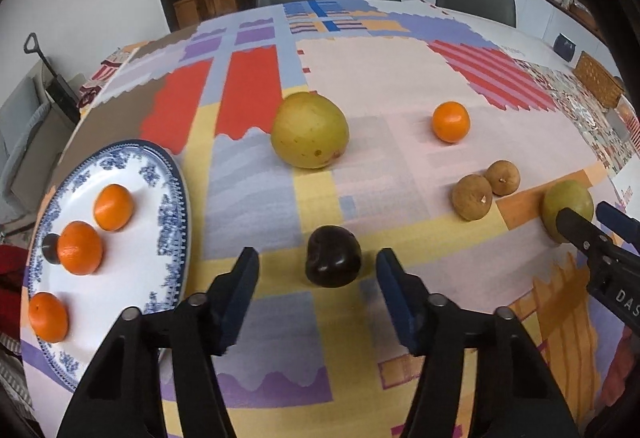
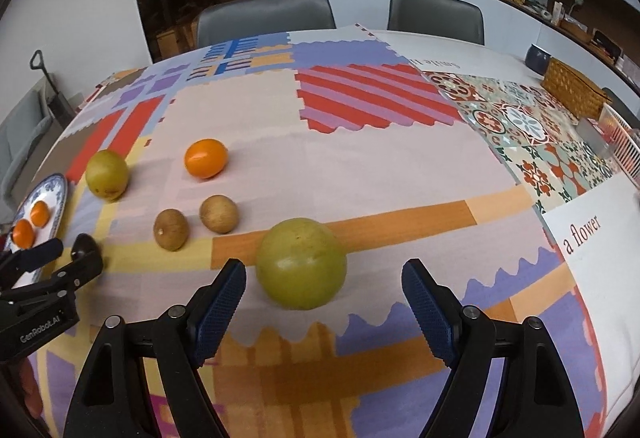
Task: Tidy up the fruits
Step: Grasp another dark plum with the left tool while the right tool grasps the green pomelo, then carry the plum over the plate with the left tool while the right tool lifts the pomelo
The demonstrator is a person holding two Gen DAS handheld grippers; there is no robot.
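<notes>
Left gripper: you are holding the left gripper (image 1: pixel 316 278) with its jaws standing wide apart and gripping nothing; its blue padded fingers (image 1: pixel 240 290) are sitting on both sides of the dark purple round fruit (image 1: pixel 334 262), not touching it.
Right gripper: you are keeping the right gripper (image 2: pixel 324 298) wide too, and empty; the big green-yellow round fruit (image 2: pixel 301 264) is lying between its fingers, closer to the left one, and apart from both.
Plate: the white oval plate with blue flower rim (image 1: pixel 172 214) is lying at the left of the table and is carrying three small oranges (image 1: pixel 79 248) and one small dark fruit (image 1: pixel 50 248) partly hidden behind them.
Loose fruits: the large yellowish round fruit (image 1: pixel 310 130) is sitting on the patchwork tablecloth (image 1: pixel 380 78) beyond the dark one, the single orange (image 1: pixel 451 121) is lying well to its right, and the two brown fuzzy fruits (image 1: pixel 472 196) are touching each other near the green-yellow one.
Far corner: a woven brown basket (image 2: pixel 572 90) is standing there.
</notes>
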